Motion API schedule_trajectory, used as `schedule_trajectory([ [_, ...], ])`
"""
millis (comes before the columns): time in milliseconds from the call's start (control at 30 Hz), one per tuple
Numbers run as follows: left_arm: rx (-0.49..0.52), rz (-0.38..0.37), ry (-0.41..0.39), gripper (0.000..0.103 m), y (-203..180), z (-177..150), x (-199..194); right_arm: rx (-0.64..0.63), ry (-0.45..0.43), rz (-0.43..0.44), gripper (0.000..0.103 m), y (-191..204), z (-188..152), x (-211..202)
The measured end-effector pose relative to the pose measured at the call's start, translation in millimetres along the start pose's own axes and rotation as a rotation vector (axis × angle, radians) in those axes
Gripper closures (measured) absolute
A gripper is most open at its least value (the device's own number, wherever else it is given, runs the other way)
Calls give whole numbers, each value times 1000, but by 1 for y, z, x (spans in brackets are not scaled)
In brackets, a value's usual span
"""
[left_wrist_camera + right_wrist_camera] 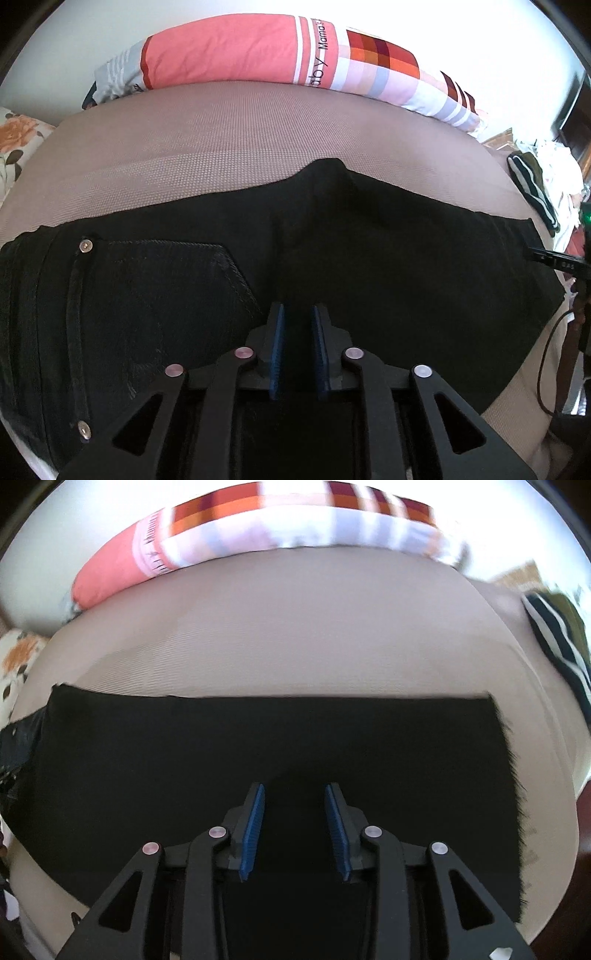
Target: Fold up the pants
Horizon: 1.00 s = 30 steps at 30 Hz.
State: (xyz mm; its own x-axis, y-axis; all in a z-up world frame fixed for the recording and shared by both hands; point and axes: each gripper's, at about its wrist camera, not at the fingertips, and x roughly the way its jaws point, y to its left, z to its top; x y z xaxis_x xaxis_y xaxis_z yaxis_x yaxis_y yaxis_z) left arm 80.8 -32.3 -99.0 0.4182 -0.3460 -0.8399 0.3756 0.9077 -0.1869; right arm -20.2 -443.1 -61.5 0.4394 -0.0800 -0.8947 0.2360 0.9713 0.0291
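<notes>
Black denim pants (258, 266) lie flat across the lower half of both views on a taupe woven mattress (221, 147), back pocket and two metal rivets at lower left. The left gripper (298, 317) hangs over them, its blue ribbed pads slightly parted, pinching nothing. The right gripper (294, 797) stands wider, also empty; its blurred view seems to show a frayed hem at right. A striped pillow (258, 51) lies along the top.
</notes>
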Motion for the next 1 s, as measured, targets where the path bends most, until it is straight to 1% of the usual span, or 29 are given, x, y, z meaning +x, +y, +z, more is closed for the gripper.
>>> schedule_trajectory([
  [33,-3,-1,9,74,-3,0,0,16,-2,4,71,-10,-1,-3],
  [67,-2,-6,8,69,-8,-1,-1,51,-7,22,71,-28,-4,-9],
  [100,4,-13,3,67,-12,-1,-3,78,-9,41,71,-41,-5,-13],
  [200,47,-36,-9,66,-32,2,-5,172,-8,99,71,-83,-11,-24],
  [267,61,-58,-12,64,-43,5,-5,230,-6,116,69,-106,-17,-29],
  [367,74,-79,-1,64,-56,11,3,327,17,167,69,-141,-26,-30],
  [467,83,-91,9,64,-66,18,12,391,24,230,69,-166,-32,-30],
  [533,84,-100,15,64,-73,21,17,421,27,246,69,-180,-35,-30],
  [667,89,-105,38,64,-83,23,29,466,45,311,69,-206,-43,-26],
  [700,91,-103,43,64,-84,22,30,471,42,317,68,-211,-44,-27],
  [767,98,-97,47,64,-86,21,33,475,35,300,69,-218,-44,-28],
  [800,108,-92,42,64,-88,21,33,476,41,324,69,-221,-44,-26],
  [833,116,-87,42,64,-89,21,34,479,51,366,69,-224,-44,-23],
  [867,120,-83,43,64,-90,20,34,479,58,386,71,-227,-45,-21],
  [1000,122,-80,41,61,-91,19,35,457,78,468,69,-229,-43,-14],
])
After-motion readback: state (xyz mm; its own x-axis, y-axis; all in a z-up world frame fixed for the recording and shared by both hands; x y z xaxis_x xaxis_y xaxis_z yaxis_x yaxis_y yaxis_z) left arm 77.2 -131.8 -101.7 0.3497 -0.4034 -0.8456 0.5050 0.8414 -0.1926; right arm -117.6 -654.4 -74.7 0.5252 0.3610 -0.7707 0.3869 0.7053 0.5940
